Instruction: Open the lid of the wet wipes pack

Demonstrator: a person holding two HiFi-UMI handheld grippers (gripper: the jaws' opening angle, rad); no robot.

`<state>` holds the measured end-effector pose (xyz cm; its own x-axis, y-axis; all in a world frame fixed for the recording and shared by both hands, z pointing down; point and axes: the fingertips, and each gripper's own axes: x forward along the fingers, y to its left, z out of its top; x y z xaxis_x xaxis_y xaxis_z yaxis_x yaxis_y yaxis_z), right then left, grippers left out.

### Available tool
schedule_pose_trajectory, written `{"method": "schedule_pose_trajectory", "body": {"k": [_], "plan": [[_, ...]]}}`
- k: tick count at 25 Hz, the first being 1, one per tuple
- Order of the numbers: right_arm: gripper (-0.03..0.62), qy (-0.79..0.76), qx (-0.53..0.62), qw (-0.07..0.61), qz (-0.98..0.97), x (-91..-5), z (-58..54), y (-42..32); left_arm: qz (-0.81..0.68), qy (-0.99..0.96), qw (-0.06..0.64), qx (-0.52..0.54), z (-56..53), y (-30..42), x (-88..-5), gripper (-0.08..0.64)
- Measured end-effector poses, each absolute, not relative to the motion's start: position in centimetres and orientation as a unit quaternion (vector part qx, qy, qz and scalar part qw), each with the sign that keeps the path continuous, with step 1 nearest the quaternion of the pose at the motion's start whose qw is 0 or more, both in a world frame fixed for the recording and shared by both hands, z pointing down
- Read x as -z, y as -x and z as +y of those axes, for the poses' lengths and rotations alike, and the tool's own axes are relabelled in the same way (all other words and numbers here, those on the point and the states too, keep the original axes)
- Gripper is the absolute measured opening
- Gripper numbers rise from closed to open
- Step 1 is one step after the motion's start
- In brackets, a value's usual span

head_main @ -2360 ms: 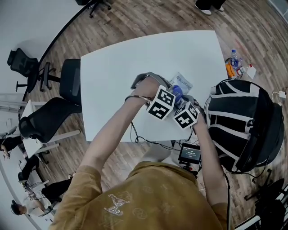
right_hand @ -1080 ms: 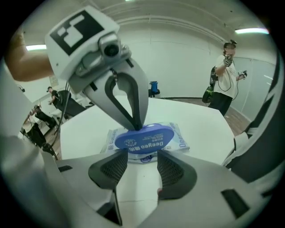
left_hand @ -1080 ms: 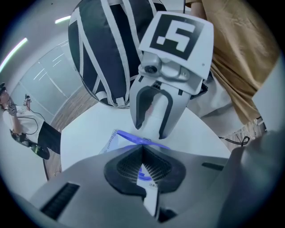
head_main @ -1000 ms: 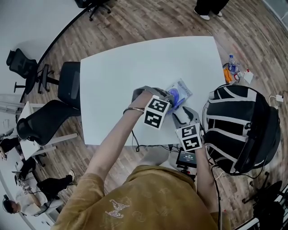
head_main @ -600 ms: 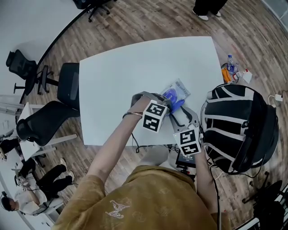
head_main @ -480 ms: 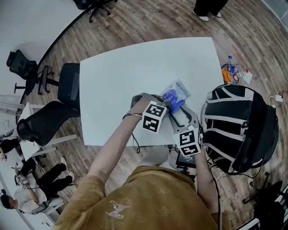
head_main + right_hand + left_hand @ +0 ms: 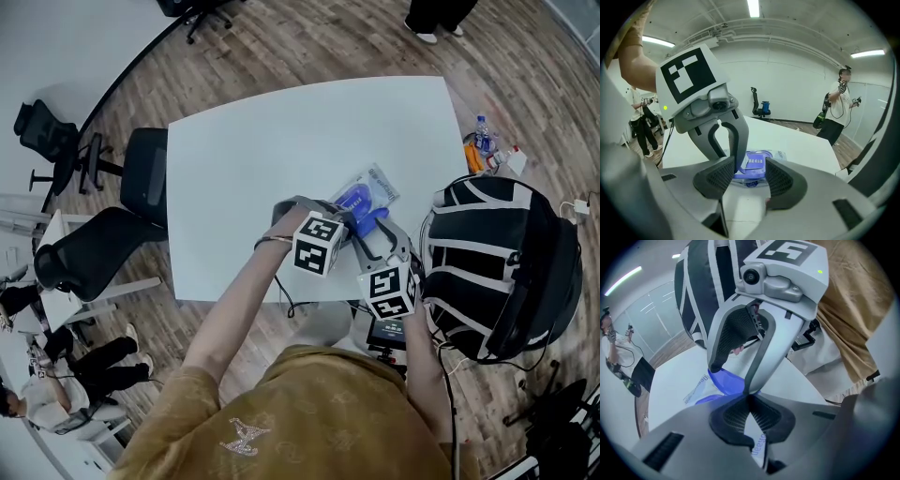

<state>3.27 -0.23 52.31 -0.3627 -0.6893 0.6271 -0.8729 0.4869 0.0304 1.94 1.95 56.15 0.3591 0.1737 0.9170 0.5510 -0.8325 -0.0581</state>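
Blue lid (image 7: 724,383) — edge hidden in left gripper (image 7: 750,397)

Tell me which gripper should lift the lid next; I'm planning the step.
Likely right. The right gripper is open with the blue lid ahead of its jaws; the left gripper is shut on the wet wipes pack, steadying it.
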Motion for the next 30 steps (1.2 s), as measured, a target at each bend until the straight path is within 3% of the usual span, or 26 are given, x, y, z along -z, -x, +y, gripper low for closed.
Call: {"method": "schedule_pose_trajectory", "body": {"k": [5, 17, 23, 30], "plan": [[0.215, -0.484, -0.153, 0.311, -0.804, -53.4, 0.0, -3.5, -0.225, 0.809, 0.159, 0.520, 2.7, -1.1, -56.8, 0.006], [0.215, -0.498, -0.172, 0.328, -0.784, -54.2, 0.4, -4.4, -0.110, 0.871, 0.025, 0.478, 1.5, 0.6, -58.6, 0.006], [0.215, -0.508, -0.196, 0.314, -0.778, -54.4, 0.4, -4.6, -0.068, 0.844, 0.079, 0.526, 0.1, 2.0, -60.8, 0.006], [0.215, -0.484, -0.242, 0.337, -0.771, -56.7, 1.5, -4.1, -0.010, 0.854, 0.039, 0.519, -1.9, 2.0, -61.8, 0.006]]}}
